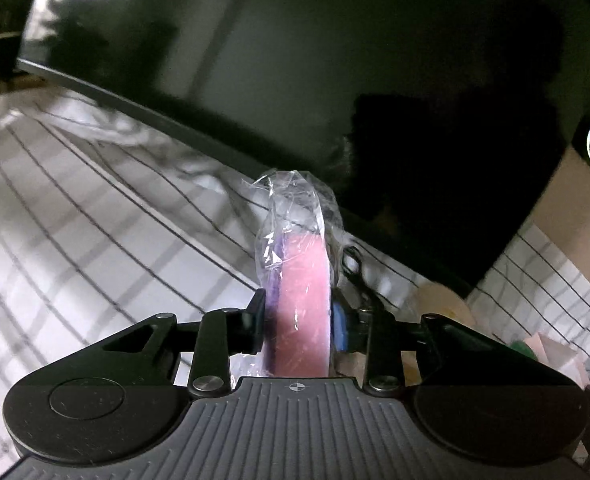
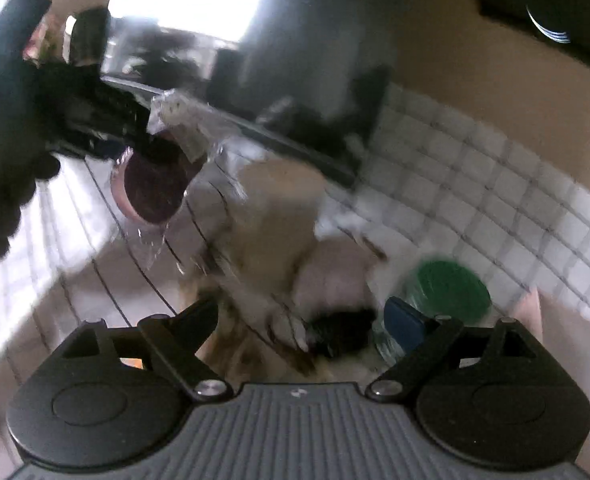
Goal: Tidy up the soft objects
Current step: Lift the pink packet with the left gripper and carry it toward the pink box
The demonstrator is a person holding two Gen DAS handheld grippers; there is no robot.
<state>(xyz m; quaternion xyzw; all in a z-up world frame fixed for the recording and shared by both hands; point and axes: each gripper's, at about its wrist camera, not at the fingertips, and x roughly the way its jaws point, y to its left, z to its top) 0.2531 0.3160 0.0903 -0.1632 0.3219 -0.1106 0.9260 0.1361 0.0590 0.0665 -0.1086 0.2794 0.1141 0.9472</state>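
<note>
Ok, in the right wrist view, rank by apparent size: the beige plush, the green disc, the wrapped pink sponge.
1. Beige plush, clearly the largest.
2. Green disc and wrapped pink sponge look about alike. The view is blurred and the disc sits nearer the camera, so I won't rank those two.

Both views are dim, with strong fisheye bending at the edges. In the left wrist view the screen is dark and glossy; it reflects a bright window at upper left, and the grid cloth is smeared by motion blur. The right wrist view is much more blurred; the window is overexposed and the green puff is only a soft smear.
</note>
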